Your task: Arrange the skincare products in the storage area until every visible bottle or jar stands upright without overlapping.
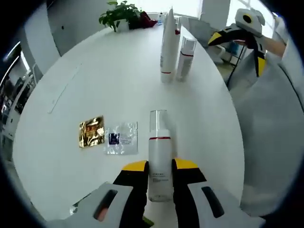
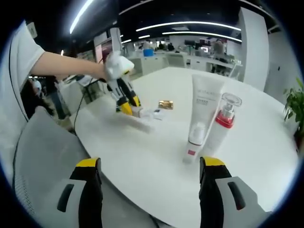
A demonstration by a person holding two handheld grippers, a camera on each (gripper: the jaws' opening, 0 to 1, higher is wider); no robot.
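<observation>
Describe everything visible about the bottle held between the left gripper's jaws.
The pump bottle is a slim white cylinder with a clear cap, a red band below the cap and small grey print on the body. It looks like plastic. The left gripper has its yellow-tipped jaws closed on the bottle's lower body. The bottle is over the white round table; whether its base touches the table cannot be seen.
</observation>
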